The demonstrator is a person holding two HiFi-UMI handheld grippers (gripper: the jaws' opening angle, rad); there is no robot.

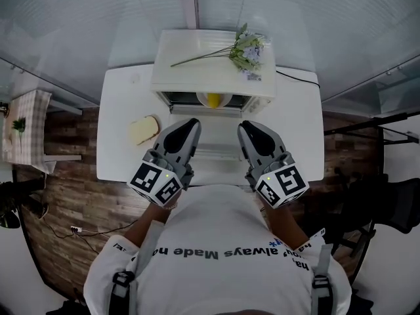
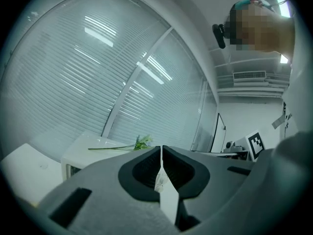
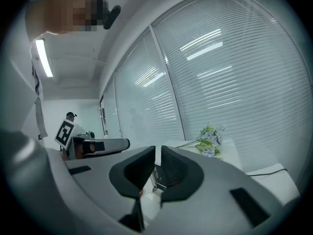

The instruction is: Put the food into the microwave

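Observation:
A white microwave stands at the back of the white table, its door folded down toward me. Inside sits a yellow food item in a white bowl. A slice of bread lies on the table left of the microwave. My left gripper hovers just right of the bread, shut and holding nothing. My right gripper hangs level with it over the door, jaws all but together and empty. Both tilt upward: the left gripper and the right gripper face the window blinds.
A sprig of artificial flowers lies on the microwave's top. A black cable runs off the table's back right. A small checked table stands far left and a dark chair far right on the wooden floor.

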